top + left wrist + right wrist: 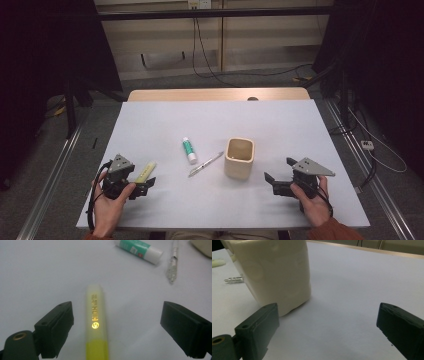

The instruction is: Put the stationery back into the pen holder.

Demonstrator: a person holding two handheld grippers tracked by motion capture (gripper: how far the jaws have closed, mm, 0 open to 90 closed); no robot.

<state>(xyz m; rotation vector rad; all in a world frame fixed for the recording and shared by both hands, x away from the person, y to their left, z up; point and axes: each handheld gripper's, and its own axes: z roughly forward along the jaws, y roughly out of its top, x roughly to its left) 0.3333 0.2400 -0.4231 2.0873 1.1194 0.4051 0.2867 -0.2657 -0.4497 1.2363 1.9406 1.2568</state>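
Observation:
A yellow highlighter (96, 322) lies on the white table, pointing away between the jaws of my left gripper (117, 327). Both jaws stand wide of it and clear on either side, so that gripper is open. From above, the highlighter (145, 171) pokes out past the left gripper (142, 186) at the table's front left. My right gripper (280, 176) rests open at the front right. In its own view the right gripper (328, 332) has nothing between its jaws. A cream square cup (272, 270) stands just ahead and to its left.
A green-and-white glue stick (189, 150) and a clear pen (205, 164) lie mid-table, left of the cup (239, 157). The table's wooden far edge (215, 94) is beyond. Metal rails run along the floor on both sides.

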